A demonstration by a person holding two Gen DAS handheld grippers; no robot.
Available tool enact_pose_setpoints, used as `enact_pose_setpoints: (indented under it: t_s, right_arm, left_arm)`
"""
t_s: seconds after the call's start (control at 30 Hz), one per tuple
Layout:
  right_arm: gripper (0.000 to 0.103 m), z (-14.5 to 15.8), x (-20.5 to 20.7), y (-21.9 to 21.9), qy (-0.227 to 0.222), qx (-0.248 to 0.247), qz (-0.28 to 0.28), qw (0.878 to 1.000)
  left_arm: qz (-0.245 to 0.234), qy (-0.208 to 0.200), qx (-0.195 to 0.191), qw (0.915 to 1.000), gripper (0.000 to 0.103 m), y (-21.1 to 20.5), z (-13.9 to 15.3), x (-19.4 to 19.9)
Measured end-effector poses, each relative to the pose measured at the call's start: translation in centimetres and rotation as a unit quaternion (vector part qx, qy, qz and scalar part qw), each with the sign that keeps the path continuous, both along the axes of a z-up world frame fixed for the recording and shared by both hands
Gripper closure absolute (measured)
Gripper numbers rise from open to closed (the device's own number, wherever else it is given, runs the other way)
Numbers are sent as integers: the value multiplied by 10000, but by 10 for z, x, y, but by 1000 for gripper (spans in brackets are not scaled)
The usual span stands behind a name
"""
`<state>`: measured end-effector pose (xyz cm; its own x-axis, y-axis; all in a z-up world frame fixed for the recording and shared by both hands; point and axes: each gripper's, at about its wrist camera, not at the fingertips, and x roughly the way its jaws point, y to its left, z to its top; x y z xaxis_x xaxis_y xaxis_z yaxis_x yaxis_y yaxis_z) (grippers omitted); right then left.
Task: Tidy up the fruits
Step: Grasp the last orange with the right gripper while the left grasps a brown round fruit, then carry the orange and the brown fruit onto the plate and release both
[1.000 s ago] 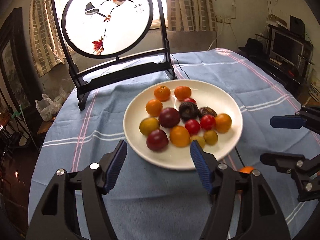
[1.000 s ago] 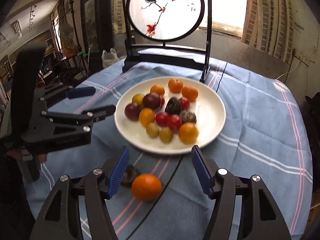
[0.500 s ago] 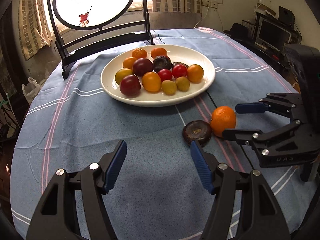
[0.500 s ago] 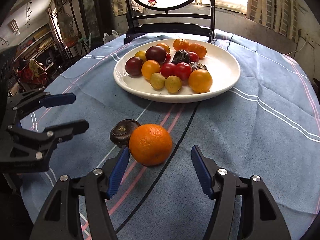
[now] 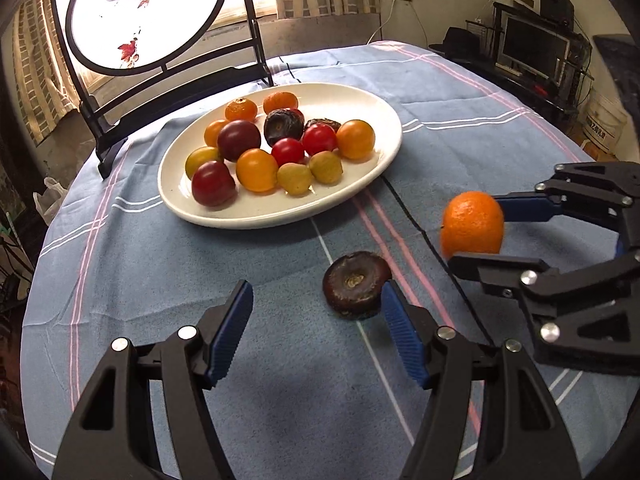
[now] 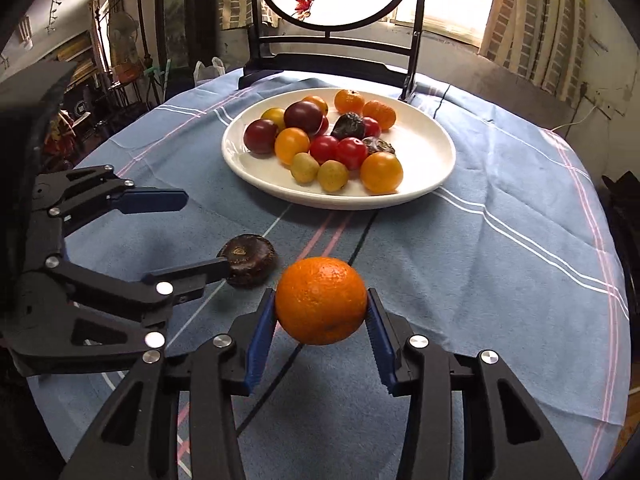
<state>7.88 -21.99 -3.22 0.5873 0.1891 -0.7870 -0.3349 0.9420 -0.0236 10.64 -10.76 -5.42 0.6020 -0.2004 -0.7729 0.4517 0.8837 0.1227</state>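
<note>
Table: a round top is covered by a blue cloth with pink and white stripes (image 5: 120, 264).
Plate: a white oval ceramic plate (image 5: 384, 120) is piled with small red, orange, yellow and dark fruits.
Right gripper (image 6: 322, 312): the jaws are being closed on a round orange citrus fruit (image 6: 321, 300), which is pressed between both blue pads, near the plate's front edge.
Left gripper (image 5: 316, 316): the jaws are held wide; nothing is gripped.
Dark fruit: a flattened dark brown wrinkled fruit (image 5: 354, 284) is lying on the cloth, just beside the left gripper's right pad.
</note>
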Motion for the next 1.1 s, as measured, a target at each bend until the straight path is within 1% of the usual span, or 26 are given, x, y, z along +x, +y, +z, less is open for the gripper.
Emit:
enact_pose_setpoints:
  t_s: [0.1, 0.27, 0.3, 0.4, 0.5, 0.63, 0.7, 0.8, 0.9, 1.1]
  right_arm:
    - [58, 2, -7, -5, 2, -43, -42, 10000]
    - [58, 0, -14, -12, 47, -63, -127, 9999]
    - [58, -1, -14, -13, 60, -39, -149, 9999]
    - [58, -2, -16, -12, 88, -32, -127, 9999]
    - [58, -2, -20, -11, 91, -20, -126, 9999]
    - [58, 2, -26, -9, 33, 33, -87, 10000]
    - [58, 4, -30, -6, 23, 60, -43, 10000]
    - [58, 5, -34, 0, 3, 90, 17, 10000]
    - [58, 6, -38, 7, 9, 145, 74, 9999]
    - [58, 11, -45, 25, -20, 273, 206, 9994]
  left_arm:
    - [-16, 47, -42, 10000, 36, -13, -6, 9]
    - [-65, 149, -56, 9999, 37, -23, -13, 16]
    - [-104, 171, -49, 9998, 40, -24, -14, 15]
    - [-294, 310, -146, 9990, 62, -28, -16, 14]
    - [-355, 207, 6, 9992, 63, -31, -16, 7]
    - [-244, 176, -18, 9995, 63, -22, -10, -3]
    - [-119, 33, 16, 9999, 63, -15, -4, -8]
    - [68, -46, -49, 10000, 63, -1, 5, -13]
    - [292, -218, -30, 9993, 63, 12, 15, -18]
    - [561, -438, -37, 9975, 63, 32, 31, -28]
